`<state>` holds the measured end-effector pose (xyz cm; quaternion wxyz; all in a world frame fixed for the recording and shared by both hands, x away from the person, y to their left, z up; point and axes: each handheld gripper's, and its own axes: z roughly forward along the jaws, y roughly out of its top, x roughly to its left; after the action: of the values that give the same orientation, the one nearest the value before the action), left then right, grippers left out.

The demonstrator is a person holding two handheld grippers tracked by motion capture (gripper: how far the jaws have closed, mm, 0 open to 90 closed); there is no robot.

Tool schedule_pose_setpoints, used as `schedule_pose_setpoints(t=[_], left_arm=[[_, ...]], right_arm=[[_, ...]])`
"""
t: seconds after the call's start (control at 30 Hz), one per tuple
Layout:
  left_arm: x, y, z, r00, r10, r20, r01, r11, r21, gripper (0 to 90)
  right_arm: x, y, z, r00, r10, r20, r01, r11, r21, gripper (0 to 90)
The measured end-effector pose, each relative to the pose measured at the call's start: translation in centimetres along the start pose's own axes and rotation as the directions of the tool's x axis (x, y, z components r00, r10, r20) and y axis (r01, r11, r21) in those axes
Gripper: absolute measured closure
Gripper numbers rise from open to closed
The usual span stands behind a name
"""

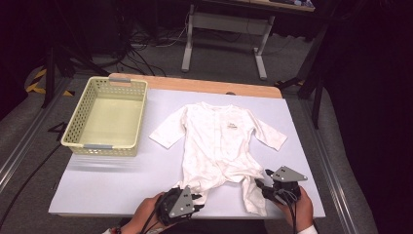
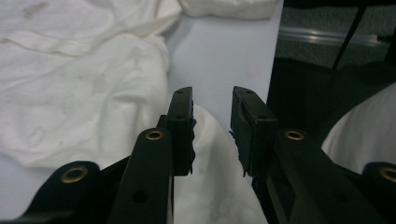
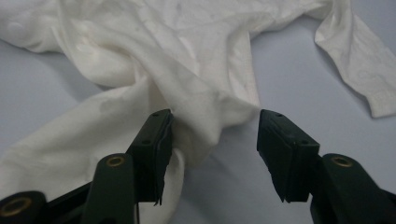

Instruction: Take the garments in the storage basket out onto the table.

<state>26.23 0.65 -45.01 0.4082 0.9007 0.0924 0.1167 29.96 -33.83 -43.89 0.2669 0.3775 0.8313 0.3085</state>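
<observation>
Left gripper (image 1: 195, 199) at near table edge, held by left hand (image 1: 146, 210) entering from below; jaws parted, white cloth lying between, pads not pressing. Right gripper (image 1: 263, 186) near same edge, further right, held by right hand (image 1: 301, 208); jaws parted wider, one jaw against cloth, other clear.

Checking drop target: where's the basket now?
High view: the basket sits at the table's far left corner, left of the romper and apart from it.

A pale yellow plastic basket (image 1: 108, 117) is set at the table's (image 1: 160, 168) far left, empty.
</observation>
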Motion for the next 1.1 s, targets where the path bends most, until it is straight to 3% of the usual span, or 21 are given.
schedule_pose_setpoints(t=[0.17,0.23,0.37,0.5,0.63,0.83,0.93,1.0,1.1], left_arm=[[0.5,-0.4,1.8,0.9993,-0.034,0.014,0.033,0.9984,0.047,65.8],[0.5,-0.4,1.8,0.9994,-0.035,-0.002,0.035,0.9983,0.047,64.0],[0.7,-0.4,1.8,0.9991,-0.042,-0.001,0.042,0.9978,0.051,64.0],[1.2,-0.5,1.6,0.9986,-0.048,-0.020,0.049,0.9972,0.056,79.4],[1.3,-0.4,1.6,0.9996,-0.026,-0.014,0.027,0.9975,0.065,85.7],[1.2,-0.6,1.4,0.9998,-0.017,0.012,0.016,0.9981,0.060,86.4],[1.0,-0.6,1.4,0.9992,-0.018,0.035,0.016,0.9984,0.054,86.3],[0.8,-0.5,1.4,0.9988,-0.015,0.047,0.013,0.9986,0.051,86.4],[0.5,-0.4,1.3,0.9973,-0.014,0.073,0.011,0.9989,0.045,86.3]], right_arm=[[-0.7,-0.7,0.3,0.9993,0.023,0.028,-0.024,0.999,0.031,48.0],[-1.0,-0.8,0.4,0.9987,0.035,0.036,-0.036,0.999,0.039,52.4],[-1.3,-1.0,0.5,0.9994,0.035,0.002,-0.035,0.999,0.036,71.8],[-1.1,-0.9,0.3,0.9999,0.004,0.013,-0.004,0.999,0.037,88.1],[-2.1,-1.1,-0.4,0.9983,0.039,0.044,-0.040,0.999,0.019,89.1],[-3.8,-1.7,-1.2,0.9896,0.111,0.092,-0.111,0.994,-0.002,88.1],[-3.9,-1.7,-1.3,0.9824,0.119,0.144,-0.121,0.993,0.004,78.5],[-3.7,-1.5,-1.6,0.9847,0.122,0.124,-0.120,0.993,-0.019,78.2],[-2.2,-0.5,-2.6,0.9950,0.063,0.078,-0.057,0.995,-0.076,78.5]])
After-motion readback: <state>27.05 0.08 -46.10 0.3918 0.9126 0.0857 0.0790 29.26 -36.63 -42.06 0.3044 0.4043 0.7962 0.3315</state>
